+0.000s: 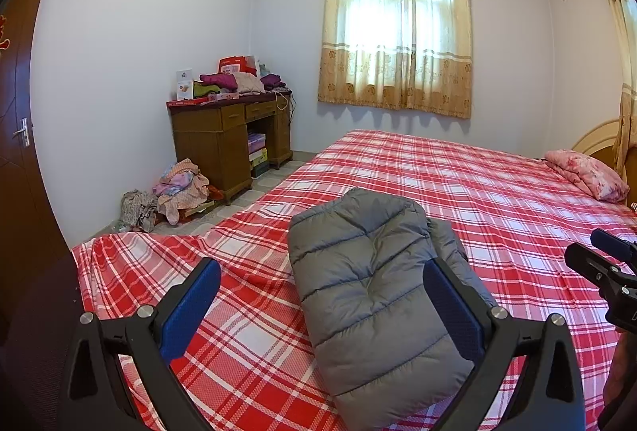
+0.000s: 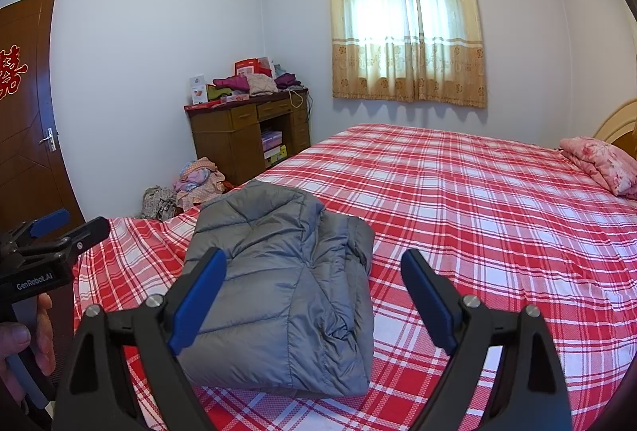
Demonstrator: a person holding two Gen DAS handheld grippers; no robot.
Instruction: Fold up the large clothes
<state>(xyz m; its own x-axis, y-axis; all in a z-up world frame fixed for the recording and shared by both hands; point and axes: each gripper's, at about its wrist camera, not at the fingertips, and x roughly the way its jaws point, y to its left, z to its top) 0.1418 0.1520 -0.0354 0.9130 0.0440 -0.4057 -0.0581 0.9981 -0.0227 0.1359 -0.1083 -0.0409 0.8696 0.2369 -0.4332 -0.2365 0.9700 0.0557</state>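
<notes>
A grey quilted puffer jacket (image 1: 370, 295) lies folded into a compact bundle on the red plaid bed (image 1: 497, 192). My left gripper (image 1: 322, 267) hovers above it, jaws wide apart and open, gripping nothing. In the right wrist view the same jacket (image 2: 282, 291) sits near the bed's left corner. My right gripper (image 2: 314, 263) stands open over its right half, blue pads clear of the fabric. The right gripper (image 1: 605, 271) shows at the edge of the left wrist view, and the left gripper (image 2: 59, 232), held by a hand (image 2: 24, 343), at the edge of the right wrist view.
A pink folded quilt (image 1: 585, 174) lies by the headboard at the far right. A brown desk (image 1: 231, 140) piled with clothes and boxes stands against the wall, with a heap of clothes (image 1: 175, 192) on the floor. A brown door (image 2: 28, 120) is on the left.
</notes>
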